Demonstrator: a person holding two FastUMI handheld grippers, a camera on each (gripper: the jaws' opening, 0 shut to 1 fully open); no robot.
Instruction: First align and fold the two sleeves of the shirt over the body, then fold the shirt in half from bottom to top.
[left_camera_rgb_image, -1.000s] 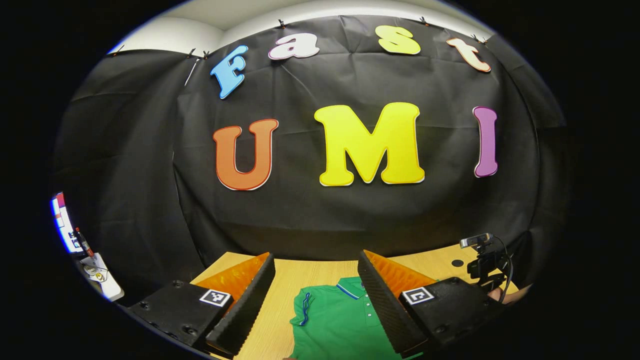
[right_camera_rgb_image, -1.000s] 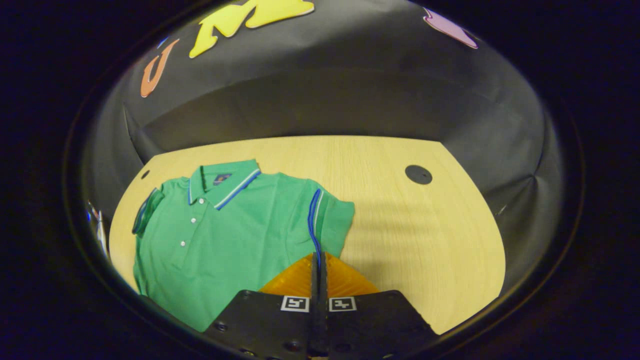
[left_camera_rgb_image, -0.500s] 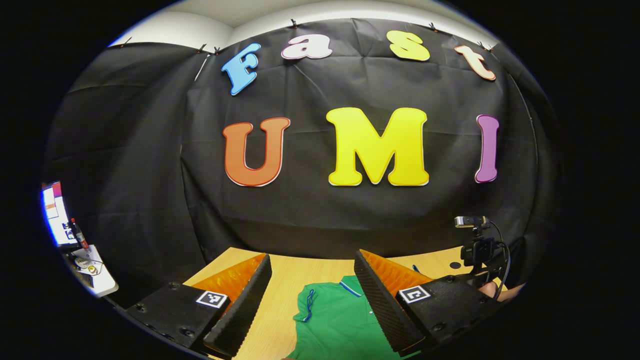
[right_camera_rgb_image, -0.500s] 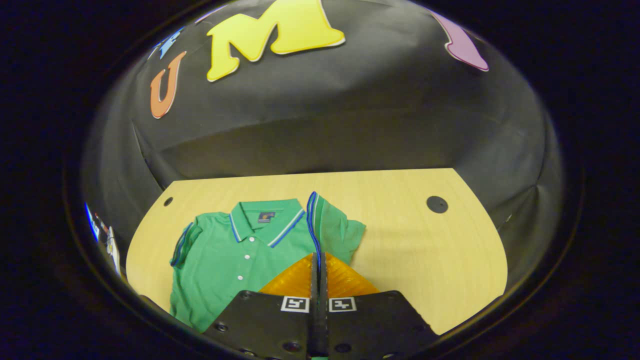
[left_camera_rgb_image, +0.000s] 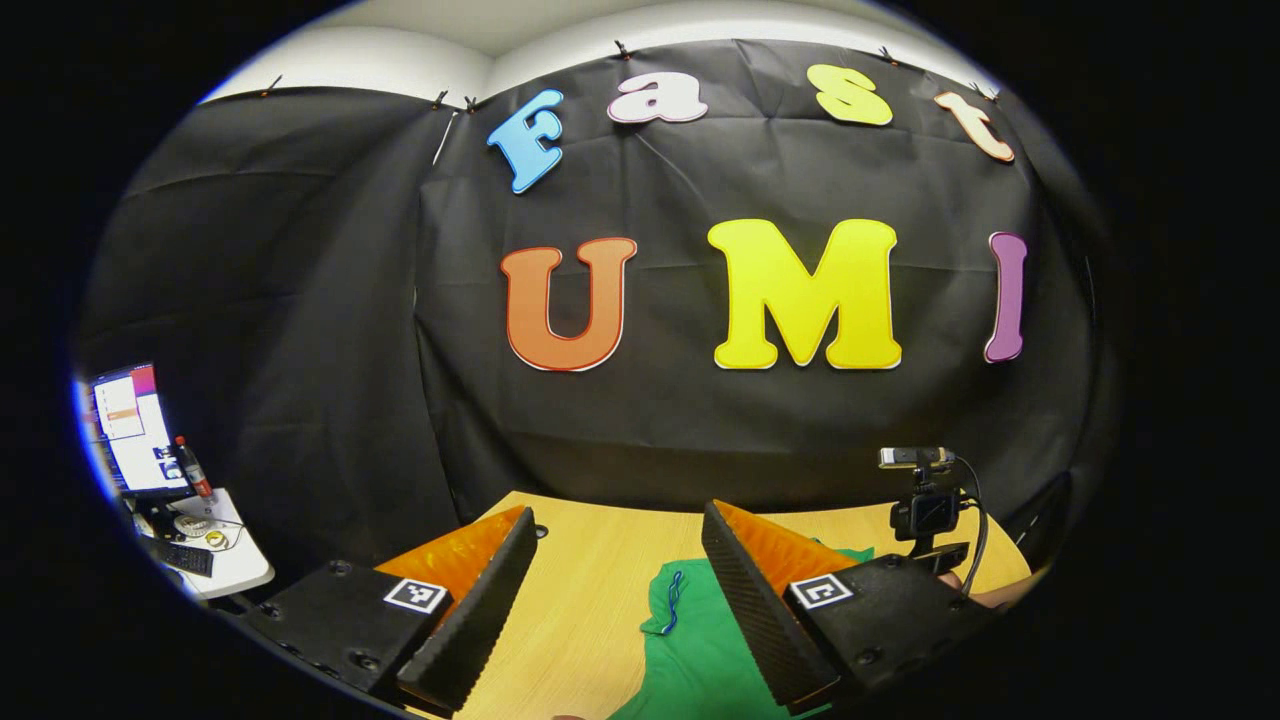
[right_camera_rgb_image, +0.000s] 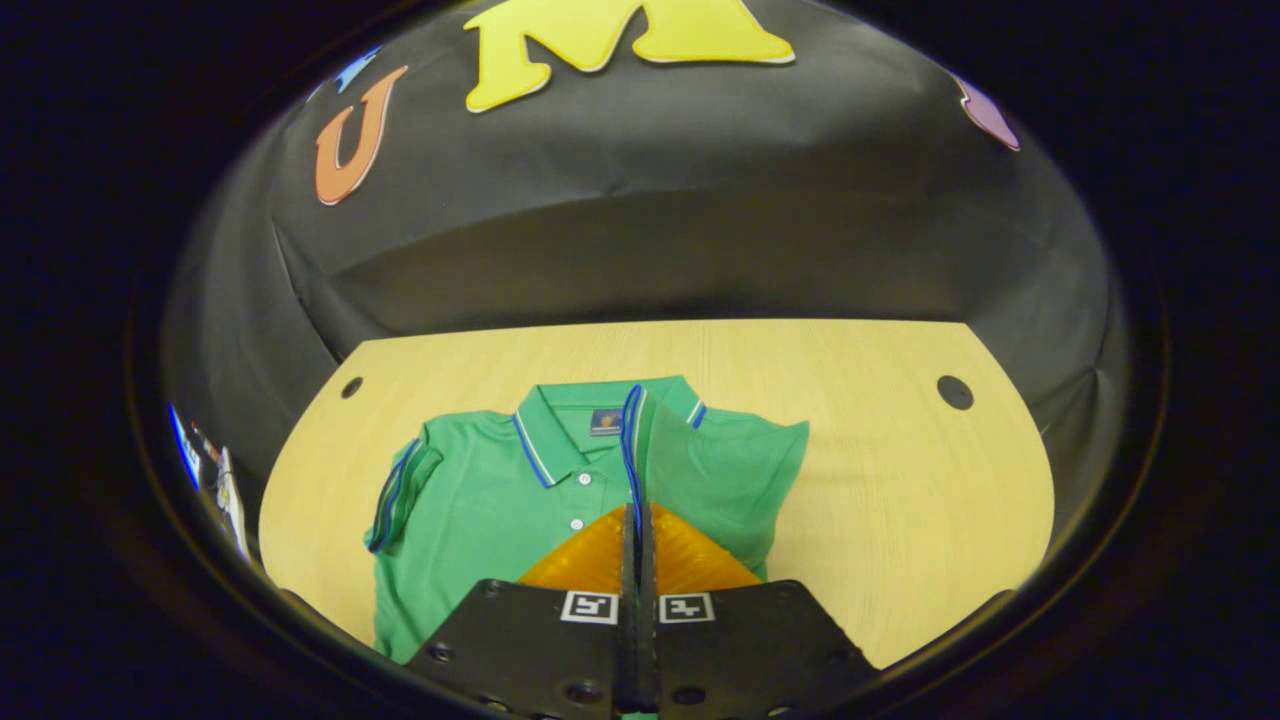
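- While the left gripper hangs above the wooden table with its fingers spread wide and nothing between them, a monitor and a small side table stand off at the far left of its view.
- Farther right in the left gripper view, the green polo shirt lies on the table, a blue-trimmed sleeve edge showing between the fingers.
- At the right of that view stands a camera on a mount.
- Seen in the right gripper view, the shirt lies flat on the table, collar toward the wall.
- Its left-hand sleeve lies out to the side.
- Nearer the middle, the right gripper is pressed together on the blue-trimmed cuff of the other sleeve, holding it over the shirt's chest by the collar.
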